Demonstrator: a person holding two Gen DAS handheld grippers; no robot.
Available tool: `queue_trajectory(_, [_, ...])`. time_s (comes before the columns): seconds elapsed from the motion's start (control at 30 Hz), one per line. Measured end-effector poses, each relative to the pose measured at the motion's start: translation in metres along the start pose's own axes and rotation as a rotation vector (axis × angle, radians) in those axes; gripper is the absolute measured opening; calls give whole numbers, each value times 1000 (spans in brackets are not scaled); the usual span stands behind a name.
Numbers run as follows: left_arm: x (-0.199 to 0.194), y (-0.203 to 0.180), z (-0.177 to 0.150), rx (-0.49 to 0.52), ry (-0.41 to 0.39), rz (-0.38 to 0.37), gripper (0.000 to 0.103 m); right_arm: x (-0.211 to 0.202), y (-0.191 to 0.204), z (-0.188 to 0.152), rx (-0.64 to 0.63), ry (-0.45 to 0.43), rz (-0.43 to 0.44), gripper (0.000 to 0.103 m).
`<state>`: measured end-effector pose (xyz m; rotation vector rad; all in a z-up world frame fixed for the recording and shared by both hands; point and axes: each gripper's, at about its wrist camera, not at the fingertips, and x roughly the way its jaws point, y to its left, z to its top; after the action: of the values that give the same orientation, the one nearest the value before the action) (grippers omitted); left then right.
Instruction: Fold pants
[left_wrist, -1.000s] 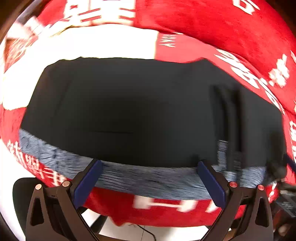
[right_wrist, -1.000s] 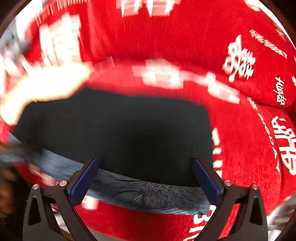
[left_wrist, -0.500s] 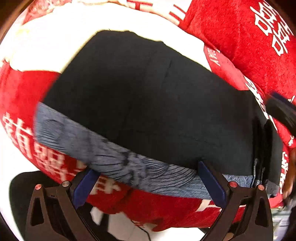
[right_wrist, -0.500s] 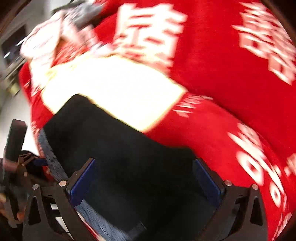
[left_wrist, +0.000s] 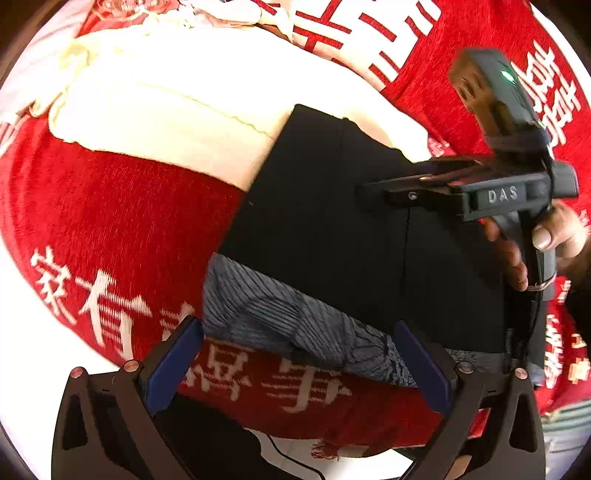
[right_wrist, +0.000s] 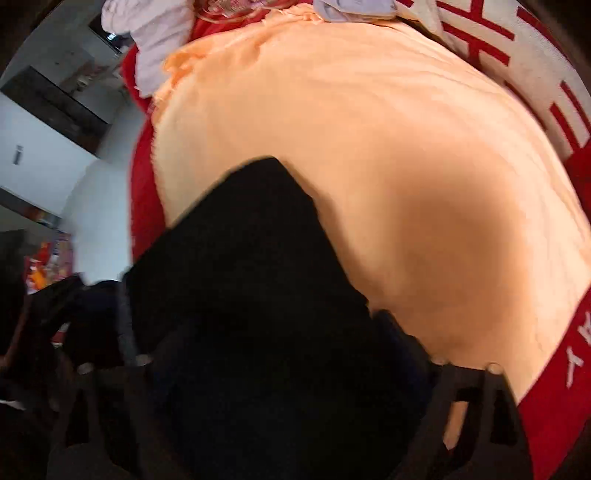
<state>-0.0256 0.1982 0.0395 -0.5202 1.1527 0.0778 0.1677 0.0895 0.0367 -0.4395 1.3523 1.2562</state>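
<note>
The black pants lie folded on the red printed blanket, with their grey ribbed waistband at the near edge. My left gripper is open and empty, just short of the waistband. My right gripper shows in the left wrist view, held by a hand low over the pants' far right part. In the right wrist view the pants fill the space between the open fingers, dark and blurred; whether they touch the cloth is unclear.
A cream cloth lies on the blanket beyond the pants, and looks peach in the right wrist view. More clothes are piled at the far end. A cable and white floor lie below the near edge.
Both grippers swung left across the pants. My right gripper dropped low over the far right part and now shows in the left wrist view. The left stays open near the waistband.
</note>
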Motion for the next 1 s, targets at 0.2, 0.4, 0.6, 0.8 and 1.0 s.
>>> queue_trajectory(0.2, [-15,23,27,82,-48,-81,103,-47,26,-29,-120,-118,-56,15])
queue_trajectory(0.4, [-24,22,45,247,-75,-282,103,-93,79,-66,-245,-232,-121,14])
queue_trajectory(0.6, [0,-16,55,439,-3,-414,103,-120,98,-90,-284,-278,-124,14])
queue_trajectory(0.8, [15,-60,39,524,121,-307,28,-112,70,-85,-131,-240,-153,27])
queue_trajectory(1.0, [7,-65,36,434,143,-216,26,-150,7,-134,186,-270,-546,80])
